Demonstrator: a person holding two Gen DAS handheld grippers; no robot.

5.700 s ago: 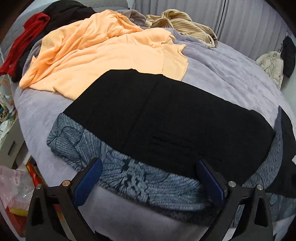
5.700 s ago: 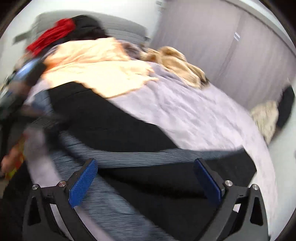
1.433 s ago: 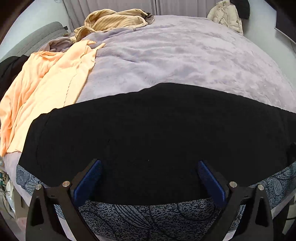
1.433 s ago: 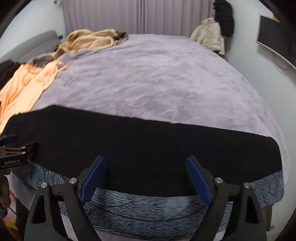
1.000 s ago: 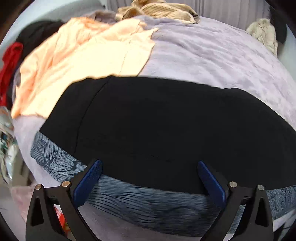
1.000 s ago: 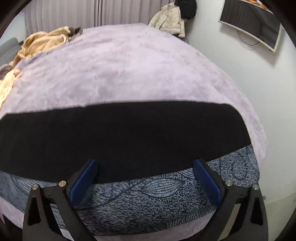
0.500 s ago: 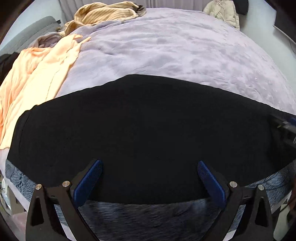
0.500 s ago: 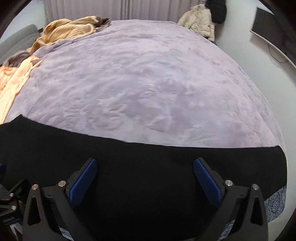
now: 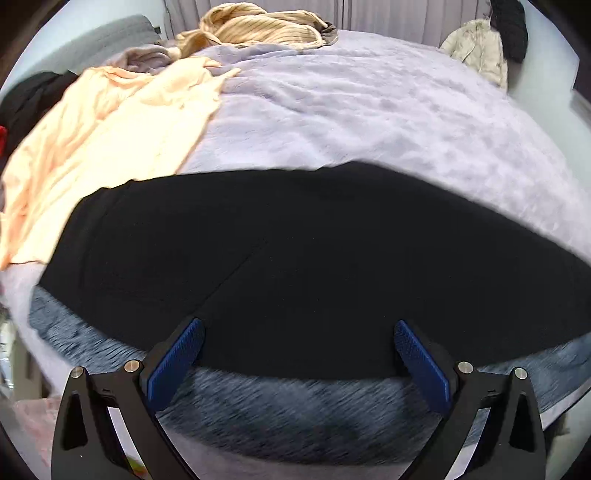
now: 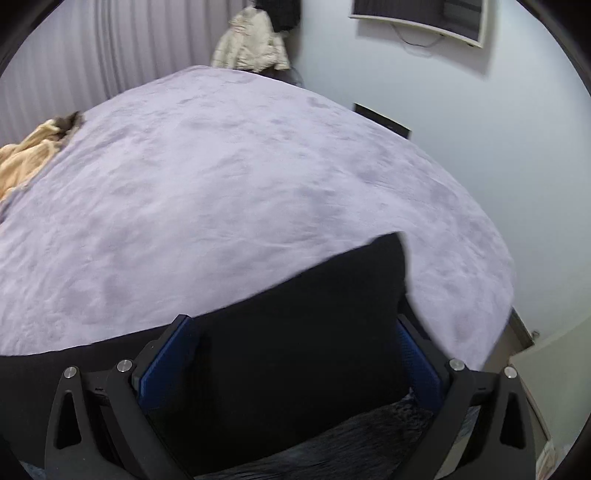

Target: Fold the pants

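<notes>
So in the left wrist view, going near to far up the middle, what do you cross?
Left gripper → patterned grey-blue cloth → black pants → lilac blanket → striped tan garment.

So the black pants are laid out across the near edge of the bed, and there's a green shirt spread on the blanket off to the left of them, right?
Not quite. The shirt is pale orange, not green; the left wrist view shows it. The rest holds: the black pants lie across the near edge of the bed, and the shirt is spread on the blanket to their left.
</notes>
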